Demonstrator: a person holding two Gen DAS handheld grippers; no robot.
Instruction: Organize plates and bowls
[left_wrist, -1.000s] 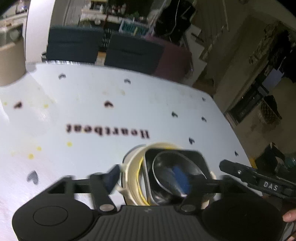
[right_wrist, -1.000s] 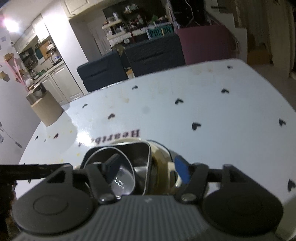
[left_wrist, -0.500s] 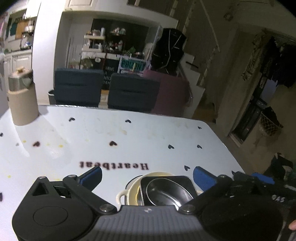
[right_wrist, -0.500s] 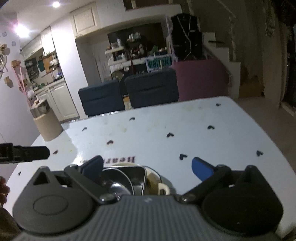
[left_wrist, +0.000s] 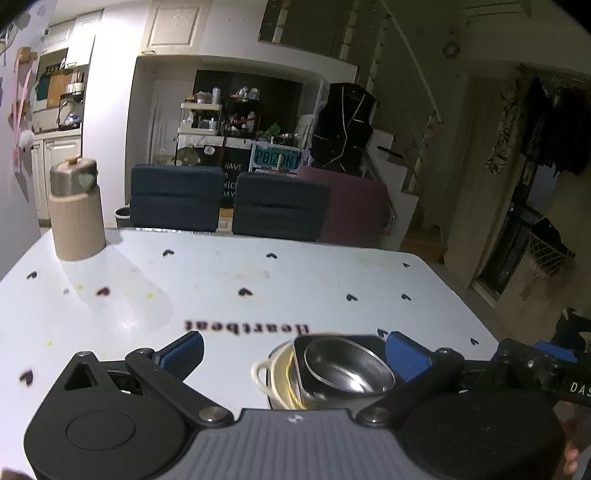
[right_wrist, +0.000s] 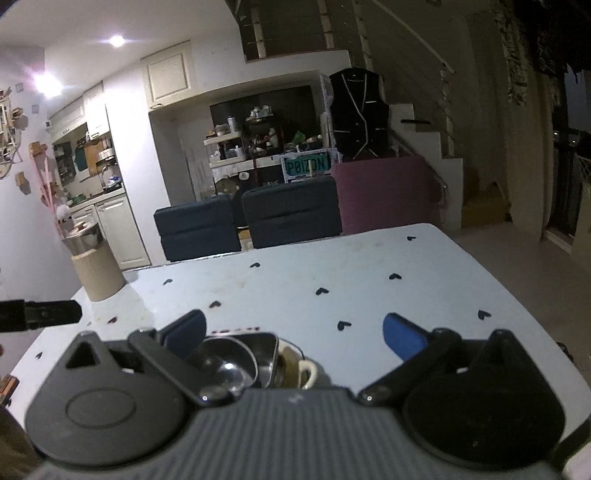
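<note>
Dim living room with a kitchen at the left, stairs at the right; a white desk with black heart prints and the word "Heartbeat" carries everything. Just below and ahead of the left hand-held gripper sits the stack: a cream handled dish at the bottom, a square metal tray in it, and a round steel bowl nested on top. The bowl looks empty and shiny inside; what else the cream dish or the tray holds is hidden by the pieces above.

Left hand-held gripper: jaws spread wide, having just been opening, nothing between the blue pads; the stack lies beneath, near its right-side pad, not touched. Right hand-held gripper: also spread wide after just opening, nothing pinched; in its view the stack sits low, close to its left-side pad.

Each hand-held gripper's tip shows at the edge of the other's view, so the two flank the stack from both sides. Nesting small into large keeps the pieces compact and steady, which fits the organizing goal. Judged from this, the stacking step looks done and both tools are clear of the dishes.

A tan canister with a metal lid stands far ahead to the left, well apart from the stack. Dark chairs line the far desk edge.
</note>
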